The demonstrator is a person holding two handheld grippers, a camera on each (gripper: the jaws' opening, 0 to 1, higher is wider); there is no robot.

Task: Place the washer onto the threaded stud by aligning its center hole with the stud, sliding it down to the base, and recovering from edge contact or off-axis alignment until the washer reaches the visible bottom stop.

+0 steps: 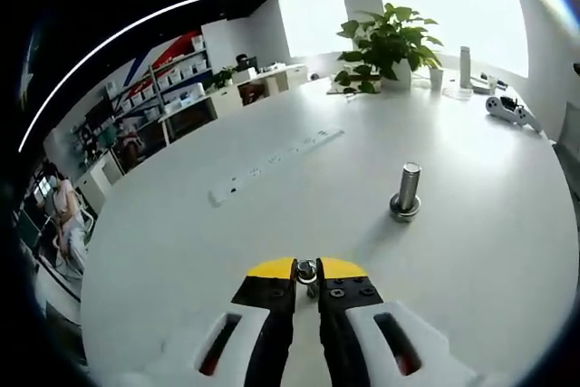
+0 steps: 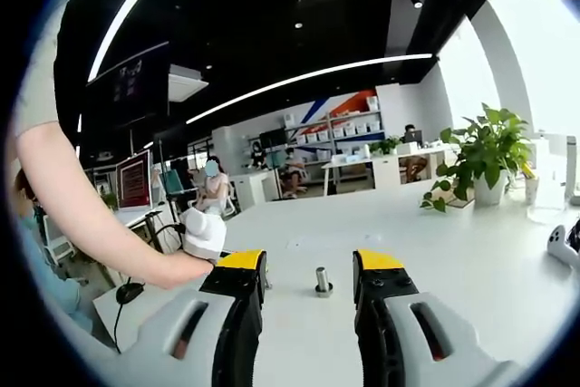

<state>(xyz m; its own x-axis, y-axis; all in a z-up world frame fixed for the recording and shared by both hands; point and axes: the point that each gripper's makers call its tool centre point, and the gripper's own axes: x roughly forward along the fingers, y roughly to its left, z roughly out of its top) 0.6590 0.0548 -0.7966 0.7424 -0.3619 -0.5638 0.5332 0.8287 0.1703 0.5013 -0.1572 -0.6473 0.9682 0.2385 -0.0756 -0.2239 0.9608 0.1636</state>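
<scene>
White table (image 1: 272,215), washer (image 1: 307,271) gripped, stud (image 1: 407,191) apart

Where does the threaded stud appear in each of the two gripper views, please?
Left gripper view: the threaded stud stands upright on the white table, right of centre, beyond the left claw, which is shut on the washer.
Right gripper view: it stands low and central, between the open right claw's jaws.
Shared landmark: the potted plant on the far side of the table.

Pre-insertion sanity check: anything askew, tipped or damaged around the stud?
Nothing stands out. The threaded stud stands upright on the table, and the washer sits pinched in the left gripper, apart from the stud.
</scene>
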